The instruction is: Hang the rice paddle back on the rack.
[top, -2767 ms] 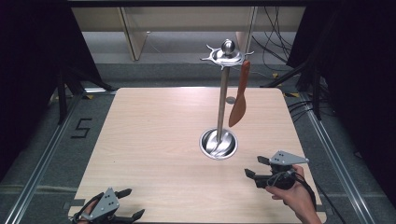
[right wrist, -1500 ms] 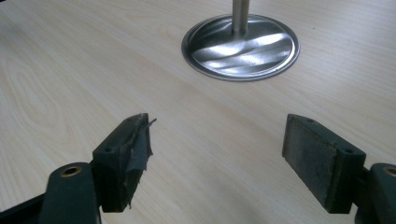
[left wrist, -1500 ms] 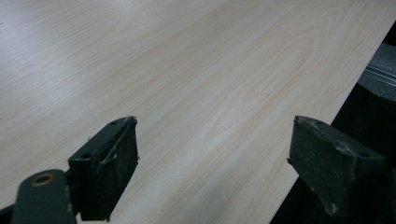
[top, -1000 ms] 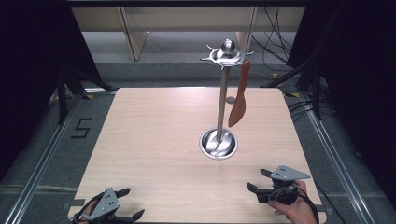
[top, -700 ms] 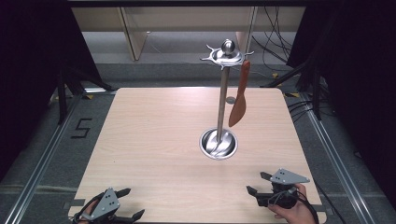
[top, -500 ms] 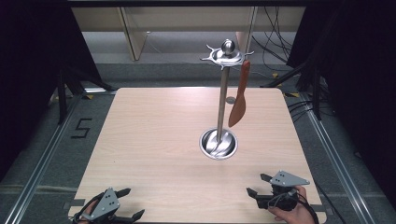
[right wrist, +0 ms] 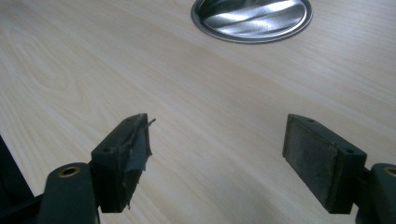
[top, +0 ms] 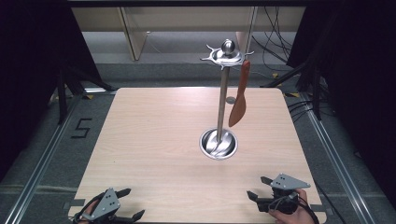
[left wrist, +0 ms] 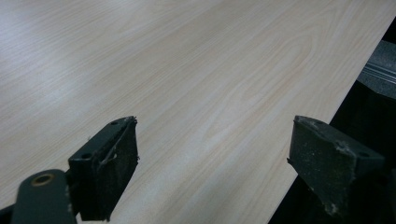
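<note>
We find the wooden spatula [top: 238,99] hanging blade-down from one hook of the metal utensil stand [top: 223,107], just to the right of the stand's upright pole and clear of the table. The stand's round steel base [top: 218,143] sits a little right of the table's middle, and its hooked crown with a ball on top rises toward the far edge in the high view. In the right gripper view we see the near rim of that steel base [right wrist: 252,18] at the top of the picture.

Our right gripper [top: 260,189] rests low over the near right corner of the light wooden table [top: 154,135], well apart from the stand, with a hand [top: 292,213] around its body. Its jaws stand wide apart and hold nothing; in the right gripper view bare wood lies between them, and the right gripper [right wrist: 217,156] points toward the steel base.

Our left gripper [top: 133,204] sits at the near left corner. Its jaws too are spread wide and empty; in the left gripper view the left gripper [left wrist: 212,161] straddles the table's edge, one jaw over the wood and the other over the dark drop beside it.
</note>
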Available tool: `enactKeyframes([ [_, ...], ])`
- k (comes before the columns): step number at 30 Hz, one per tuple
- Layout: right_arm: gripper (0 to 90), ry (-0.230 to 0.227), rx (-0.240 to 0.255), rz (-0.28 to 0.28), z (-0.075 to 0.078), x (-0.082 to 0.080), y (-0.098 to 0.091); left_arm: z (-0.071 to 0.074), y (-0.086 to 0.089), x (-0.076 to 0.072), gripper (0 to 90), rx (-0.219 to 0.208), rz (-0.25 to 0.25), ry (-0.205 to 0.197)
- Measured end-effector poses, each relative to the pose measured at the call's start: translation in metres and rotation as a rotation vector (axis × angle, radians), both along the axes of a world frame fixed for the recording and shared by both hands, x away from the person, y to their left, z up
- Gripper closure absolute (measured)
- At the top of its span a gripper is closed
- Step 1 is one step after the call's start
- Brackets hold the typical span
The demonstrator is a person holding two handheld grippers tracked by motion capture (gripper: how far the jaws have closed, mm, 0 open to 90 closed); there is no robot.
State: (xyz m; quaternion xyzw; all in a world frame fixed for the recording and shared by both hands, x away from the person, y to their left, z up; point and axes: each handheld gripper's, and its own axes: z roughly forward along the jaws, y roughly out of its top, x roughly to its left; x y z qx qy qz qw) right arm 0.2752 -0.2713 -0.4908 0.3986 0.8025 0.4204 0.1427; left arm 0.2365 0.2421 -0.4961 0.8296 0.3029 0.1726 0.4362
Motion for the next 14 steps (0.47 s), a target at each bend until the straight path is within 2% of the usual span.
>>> enactKeyframes([
  [1,24.2,-0.019,-0.005,0.007,-0.0008,0.0014,-0.0011,0.0014,0.0024,0.0022,15.2,0.040,-0.024,-0.020],
  [2,24.1,-0.005,0.011,0.008,-0.0015,0.0010,-0.0003,0.0008,0.0013,0.0021,15.2,0.022,-0.022,-0.024],
  [3,24.1,-0.019,0.003,0.021,-0.0022,0.0023,-0.0011,0.0010,0.0014,0.0020,15.2,0.023,-0.023,-0.022],
  [4,24.1,-0.023,0.001,0.034,-0.0025,0.0030,-0.0016,0.0005,0.0001,-0.0005,15.2,0.003,0.000,0.016],
  [5,24.1,-0.023,-0.001,0.025,-0.0024,0.0023,-0.0019,0.0006,0.0001,-0.0005,15.2,0.002,0.000,0.016],
  [6,24.1,-0.027,-0.003,0.026,-0.0024,0.0022,-0.0023,0.0007,0.0002,-0.0005,15.2,0.003,0.000,0.016],
  [7,24.1,-0.002,0.009,-0.005,-0.0017,-0.0009,-0.0010,0.0005,0.0009,0.0001,15.3,0.015,0.001,0.001],
  [9,24.1,-0.016,0.009,0.010,-0.0027,0.0008,-0.0025,0.0010,0.0015,0.0022,15.3,0.023,-0.023,-0.024],
  [10,24.1,0.002,0.016,-0.006,-0.0024,-0.0009,-0.0017,0.0009,0.0012,0.0020,15.3,0.021,-0.022,-0.020],
  [12,24.1,0.000,0.014,-0.009,-0.0022,-0.0013,-0.0023,0.0009,0.0008,0.0022,15.2,0.023,-0.021,-0.025],
  [14,24.1,-0.027,0.000,0.009,-0.0017,0.0010,-0.0049,0.0011,0.0007,0.0020,15.3,0.022,-0.023,-0.022],
])
